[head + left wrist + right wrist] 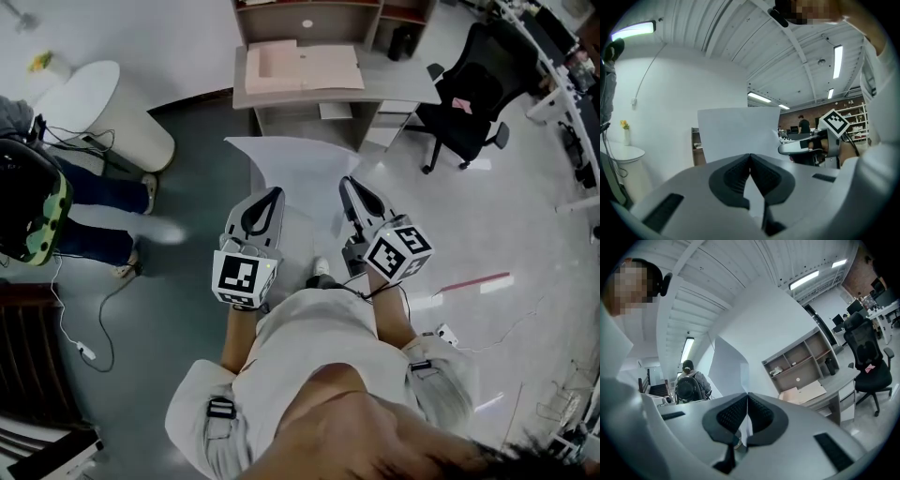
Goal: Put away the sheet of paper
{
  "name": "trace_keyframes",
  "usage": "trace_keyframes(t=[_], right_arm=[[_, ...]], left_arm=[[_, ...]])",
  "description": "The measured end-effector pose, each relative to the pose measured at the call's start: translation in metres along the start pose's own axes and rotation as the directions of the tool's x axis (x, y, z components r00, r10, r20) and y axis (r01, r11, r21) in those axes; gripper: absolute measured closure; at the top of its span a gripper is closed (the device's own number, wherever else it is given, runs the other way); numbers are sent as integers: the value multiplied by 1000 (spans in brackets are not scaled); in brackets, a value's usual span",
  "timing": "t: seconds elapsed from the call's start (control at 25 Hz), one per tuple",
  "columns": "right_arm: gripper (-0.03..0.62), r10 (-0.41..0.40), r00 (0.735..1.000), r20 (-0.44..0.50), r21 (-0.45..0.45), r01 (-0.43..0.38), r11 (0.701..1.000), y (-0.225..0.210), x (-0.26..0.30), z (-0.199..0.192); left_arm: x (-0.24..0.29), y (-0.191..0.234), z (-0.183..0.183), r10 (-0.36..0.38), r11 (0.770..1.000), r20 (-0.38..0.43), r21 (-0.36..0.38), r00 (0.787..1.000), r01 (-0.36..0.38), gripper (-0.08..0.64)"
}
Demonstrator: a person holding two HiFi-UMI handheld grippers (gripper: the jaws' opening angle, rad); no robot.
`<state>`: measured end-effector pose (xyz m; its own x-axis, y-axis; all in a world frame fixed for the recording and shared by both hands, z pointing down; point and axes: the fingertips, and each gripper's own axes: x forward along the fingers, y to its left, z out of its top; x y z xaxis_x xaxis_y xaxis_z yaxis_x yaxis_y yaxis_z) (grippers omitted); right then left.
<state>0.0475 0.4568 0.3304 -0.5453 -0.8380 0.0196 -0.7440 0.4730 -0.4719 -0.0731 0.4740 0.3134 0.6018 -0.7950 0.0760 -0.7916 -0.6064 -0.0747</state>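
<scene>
A white sheet of paper (305, 178) hangs level in the air in front of me, held by its near edge between both grippers. My left gripper (271, 196) is shut on the sheet's near left part. My right gripper (348, 185) is shut on its near right part. In the left gripper view the sheet of paper (736, 133) stands up beyond the closed jaws. The right gripper view shows the sheet of paper (729, 369) curling upward past its pinched jaws.
A grey desk (394, 84) with a cardboard folder (305, 66) and a shelf unit (323, 19) stands ahead. A black office chair (469, 103) is to the right, a white round table (108, 108) to the left. A person's legs (103, 211) are at left.
</scene>
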Motion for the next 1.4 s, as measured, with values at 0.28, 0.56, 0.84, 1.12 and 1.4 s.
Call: trace_keyframes(t=[0.28,0.56,0.84,1.12,1.4], right_arm=[[574,24,1000,-6,14,-24,1000,-33,3,19],[574,34,999,-11,53,-33,998,-54,6,22],[574,27,1000,-9,81,-26,996,-69,7,21],[574,15,1000,3,78,-15,997,-81,15,30],[574,-1,1000,-6,75,2,997,-95,43,35]], left_arm=[[34,-9,7,28,999,-16,19,999,-28,540],[52,-16,-1,36,999,-57,16,998,-35,540],[68,-20,0,24,999,-67,34,997,-22,540],[85,-18,2,4,999,-58,43,998,-1,540],[109,7,-3,-2,1000,-57,21,998,3,540]])
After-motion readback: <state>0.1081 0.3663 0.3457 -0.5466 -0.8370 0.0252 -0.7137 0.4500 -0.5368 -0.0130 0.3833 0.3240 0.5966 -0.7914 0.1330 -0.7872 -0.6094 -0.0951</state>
